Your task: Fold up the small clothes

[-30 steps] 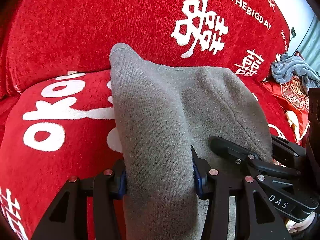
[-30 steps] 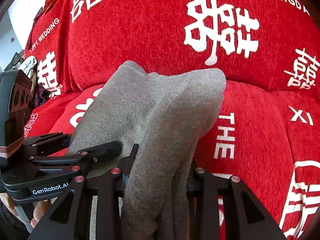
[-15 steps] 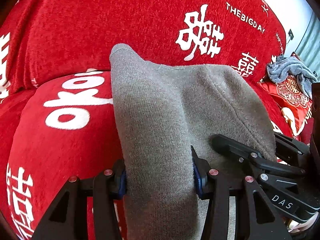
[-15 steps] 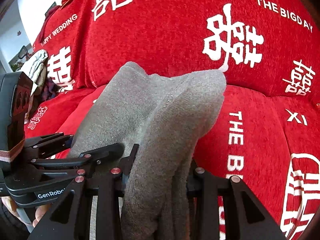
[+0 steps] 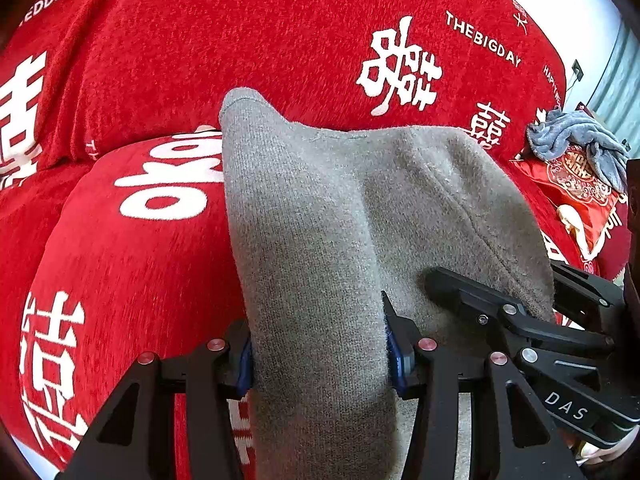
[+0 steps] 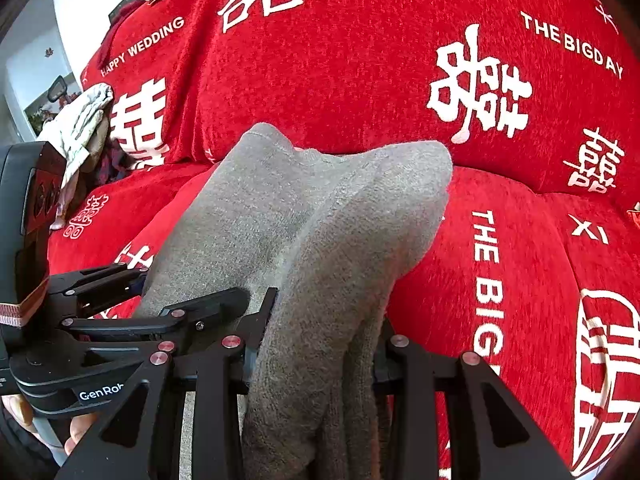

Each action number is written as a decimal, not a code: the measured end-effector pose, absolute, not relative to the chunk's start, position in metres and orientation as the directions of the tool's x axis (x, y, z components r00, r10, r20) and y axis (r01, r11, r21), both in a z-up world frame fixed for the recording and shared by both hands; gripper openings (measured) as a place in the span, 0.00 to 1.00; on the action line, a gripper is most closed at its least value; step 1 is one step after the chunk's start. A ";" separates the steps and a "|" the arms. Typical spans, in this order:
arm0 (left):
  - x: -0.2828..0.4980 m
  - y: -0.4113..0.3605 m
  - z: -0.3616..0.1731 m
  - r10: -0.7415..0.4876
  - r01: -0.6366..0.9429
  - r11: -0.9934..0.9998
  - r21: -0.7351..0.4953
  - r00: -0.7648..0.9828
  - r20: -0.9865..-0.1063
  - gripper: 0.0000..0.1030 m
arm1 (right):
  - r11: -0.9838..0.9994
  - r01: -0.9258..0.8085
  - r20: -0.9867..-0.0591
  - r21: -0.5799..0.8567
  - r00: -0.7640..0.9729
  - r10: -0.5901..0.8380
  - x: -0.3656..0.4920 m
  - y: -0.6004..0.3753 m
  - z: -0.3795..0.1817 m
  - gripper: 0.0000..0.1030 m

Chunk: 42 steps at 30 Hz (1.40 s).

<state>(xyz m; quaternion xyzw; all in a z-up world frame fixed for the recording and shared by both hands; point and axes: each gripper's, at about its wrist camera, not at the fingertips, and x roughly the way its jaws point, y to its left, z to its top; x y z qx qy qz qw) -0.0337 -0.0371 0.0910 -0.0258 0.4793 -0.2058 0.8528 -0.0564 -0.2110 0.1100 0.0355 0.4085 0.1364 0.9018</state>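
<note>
Grey sock (image 5: 320, 220) clamped both ends; sofa (image 5: 120, 260) below.

You're in somebody's living room, pretty clearly a home. Nearly everything in front of you is a big sofa under a red chenille cover (image 5: 168, 272) printed with white double-happiness characters plus "HAPPY WEDDING" and "THE BIG DAY", so it's wedding decor. At one end there's a red embroidered cushion (image 5: 580, 196) with a crumpled blue-grey cloth (image 5: 576, 140) dumped on top. At the other end you get a heap of pale laundry (image 6: 80, 128) on the armrest, with a white wall (image 6: 80, 20) behind it and what looks like a framed picture (image 6: 48, 108), too small to make out.
</note>
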 end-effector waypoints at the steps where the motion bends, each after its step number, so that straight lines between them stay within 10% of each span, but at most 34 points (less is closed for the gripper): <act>1: -0.037 -0.036 0.091 -0.374 0.326 0.914 -0.240 0.457 -0.807 0.50 | 0.960 -0.218 -0.727 0.175 0.629 0.275 -0.058 -0.210 0.110 0.36; 42: -0.074 -0.018 0.041 -0.367 0.308 0.918 -0.249 0.422 -0.829 0.53 | 0.953 -0.210 -0.756 0.218 0.581 0.301 -0.086 -0.210 0.056 0.37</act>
